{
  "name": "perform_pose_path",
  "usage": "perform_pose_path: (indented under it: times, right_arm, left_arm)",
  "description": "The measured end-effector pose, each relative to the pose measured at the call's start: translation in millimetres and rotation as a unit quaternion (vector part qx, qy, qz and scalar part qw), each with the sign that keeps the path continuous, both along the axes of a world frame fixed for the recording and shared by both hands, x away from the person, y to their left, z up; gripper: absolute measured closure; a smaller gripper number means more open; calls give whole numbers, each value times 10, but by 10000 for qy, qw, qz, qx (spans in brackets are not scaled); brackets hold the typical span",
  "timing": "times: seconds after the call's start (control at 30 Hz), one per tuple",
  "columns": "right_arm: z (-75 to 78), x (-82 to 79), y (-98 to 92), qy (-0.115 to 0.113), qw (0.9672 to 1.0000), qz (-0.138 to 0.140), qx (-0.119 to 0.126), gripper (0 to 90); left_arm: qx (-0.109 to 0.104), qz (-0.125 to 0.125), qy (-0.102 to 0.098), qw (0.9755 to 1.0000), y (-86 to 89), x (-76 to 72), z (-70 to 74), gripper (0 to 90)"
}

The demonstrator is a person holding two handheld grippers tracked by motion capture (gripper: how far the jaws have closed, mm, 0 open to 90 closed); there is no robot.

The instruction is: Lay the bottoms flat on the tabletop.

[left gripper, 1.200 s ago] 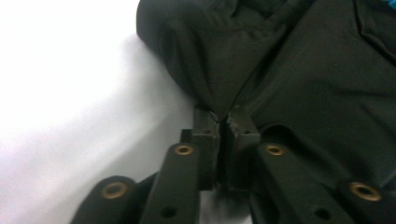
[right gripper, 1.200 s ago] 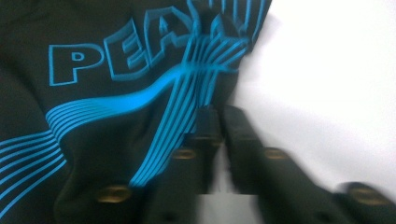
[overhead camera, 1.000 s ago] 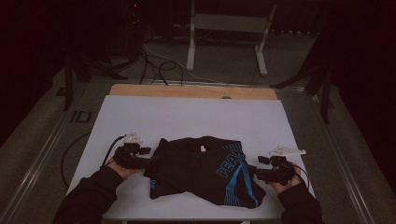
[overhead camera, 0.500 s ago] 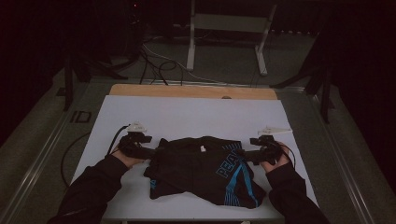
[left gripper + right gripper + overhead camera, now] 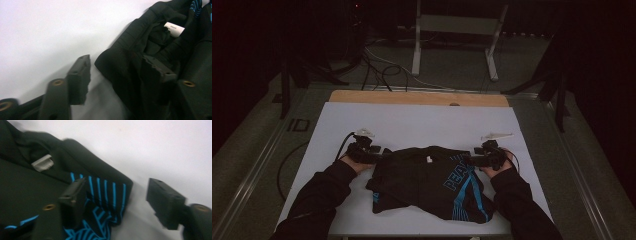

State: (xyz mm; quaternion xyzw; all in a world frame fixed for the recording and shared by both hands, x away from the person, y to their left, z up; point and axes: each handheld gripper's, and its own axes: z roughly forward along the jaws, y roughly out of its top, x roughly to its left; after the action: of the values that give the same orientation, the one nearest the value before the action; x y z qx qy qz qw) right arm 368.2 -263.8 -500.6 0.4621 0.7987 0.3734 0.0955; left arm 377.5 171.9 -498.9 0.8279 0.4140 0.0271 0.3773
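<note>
Your black shirt (image 5: 427,182) lies folded near the bench's (image 5: 412,120) front edge. It's soft, light and floppy, so take both top corners. Your left gripper (image 5: 112,72) and right gripper (image 5: 117,200) have been closing, jaws straddling those corners without pinching yet.

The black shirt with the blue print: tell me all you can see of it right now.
The black fabric shirt with blue stripes and lettering lies folded and rumpled on the white table top, near its front edge. A small white label shows inside the collar. The left gripper and right gripper sit at its two upper corners. Each has just been closing its jaws, which straddle the cloth's edge, one jaw over the fabric and one over bare table, still apart and not yet pinching.
</note>
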Motion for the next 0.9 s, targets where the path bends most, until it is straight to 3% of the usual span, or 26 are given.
perform_pose_path:
  times: [0.07,0.2,0.23,0.3,0.4,0.5,0.63,0.77,0.9]
  right_arm:
    - [-70,27,20,107,9999,55,-121,440]
    - [-109,29,67,152,9995,210,-186,515]
    - [-115,17,101,125,9990,328,-263,632]
    - [-94,6,117,49,9987,357,-352,723]
    - [-26,-8,113,-62,9990,378,-251,796]
    - [31,-7,104,-164,9992,324,-146,809]
    - [119,20,22,-268,9994,199,-45,813]
    - [242,42,-70,-399,9990,81,177,815]
    - [333,61,-73,-524,9984,24,195,817]
  left_arm:
    - [18,18,-38,10000,-13,2,-10,593]
    - [11,40,-117,9999,-21,5,-14,700]
    - [14,53,-131,9999,-22,6,-11,760]
    - [-33,91,-176,9998,-22,3,1,797]
    - [-11,115,-285,9995,-28,-7,25,817]
    - [-3,171,-404,9990,-20,-23,58,825]
    - [-112,335,-569,9978,41,-27,131,831]
    - [-250,327,-683,9968,75,-27,214,837]
    - [-300,370,-847,9953,82,-22,282,838]
